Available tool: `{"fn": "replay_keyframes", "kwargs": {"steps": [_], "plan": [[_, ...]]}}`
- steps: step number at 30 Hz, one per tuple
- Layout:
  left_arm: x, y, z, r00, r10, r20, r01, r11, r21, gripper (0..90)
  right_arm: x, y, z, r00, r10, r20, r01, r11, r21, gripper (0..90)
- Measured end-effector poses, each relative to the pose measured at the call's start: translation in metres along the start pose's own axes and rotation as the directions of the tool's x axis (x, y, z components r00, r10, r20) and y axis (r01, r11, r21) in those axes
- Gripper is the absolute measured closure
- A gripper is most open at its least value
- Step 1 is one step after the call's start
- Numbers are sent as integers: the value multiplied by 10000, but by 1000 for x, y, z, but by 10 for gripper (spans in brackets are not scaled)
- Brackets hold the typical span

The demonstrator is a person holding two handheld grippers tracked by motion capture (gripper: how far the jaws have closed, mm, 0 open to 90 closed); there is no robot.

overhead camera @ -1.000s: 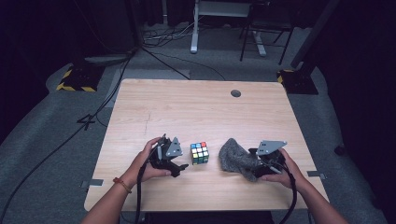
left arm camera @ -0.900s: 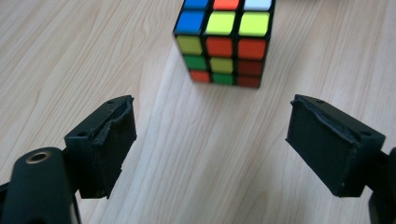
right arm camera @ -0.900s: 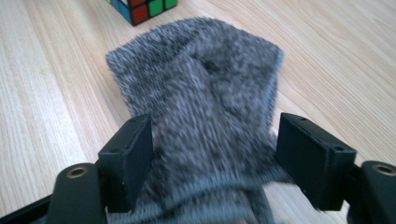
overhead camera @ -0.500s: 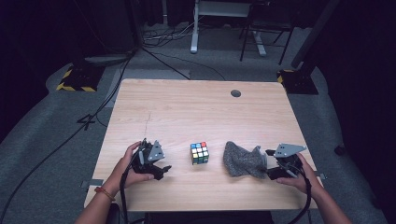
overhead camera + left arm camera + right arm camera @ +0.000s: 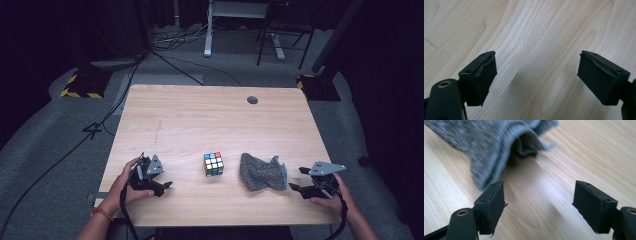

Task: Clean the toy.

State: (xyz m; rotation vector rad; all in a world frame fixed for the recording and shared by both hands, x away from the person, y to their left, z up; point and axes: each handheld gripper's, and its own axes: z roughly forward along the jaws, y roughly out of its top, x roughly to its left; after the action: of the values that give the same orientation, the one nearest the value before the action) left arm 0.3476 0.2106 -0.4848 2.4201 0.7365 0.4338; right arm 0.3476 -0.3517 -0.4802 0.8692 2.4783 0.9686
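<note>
Fingers wide and empty on both grippers [image 5: 169,185] [image 5: 298,179]; the cloth [image 5: 262,173] near the bench's front edge looks soft, light — pinch its raised fold.

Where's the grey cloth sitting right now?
In the high view the grey cloth lies on the table near its front edge, between the puzzle cube and the open right gripper, touching neither.

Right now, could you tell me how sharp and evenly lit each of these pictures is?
High view: the table is brightly lit, the surrounding floor dark, the picture slightly soft. Left gripper view: wood grain sharp, a faint shadow between the open jaws. Right gripper view: the grey cloth is blurred, its shadow falling on the wood beneath.
</note>
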Motion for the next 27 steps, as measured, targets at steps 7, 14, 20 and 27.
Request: {"fn": "replay_keyframes", "kwargs": {"steps": [7,14,20,27], "plan": [[4,-12,1,9980,-603,172,604,9982,-47,161,-9,-24,-1,9961,761,440,-766,9970,94,245],[9,-22,2,9830,-1722,638,1744,9842,-303,160,-16,-39,-6,9824,1802,499,-1781,9830,-444,232],[7,-30,3,9821,-1795,571,1842,9784,-934,151,-15,-41,-6,9798,1892,648,-1856,9809,-577,230],[6,-30,3,9809,-1872,521,1914,9771,-932,150,-15,-41,-6,9797,1892,662,-1855,9809,-580,230]]}}
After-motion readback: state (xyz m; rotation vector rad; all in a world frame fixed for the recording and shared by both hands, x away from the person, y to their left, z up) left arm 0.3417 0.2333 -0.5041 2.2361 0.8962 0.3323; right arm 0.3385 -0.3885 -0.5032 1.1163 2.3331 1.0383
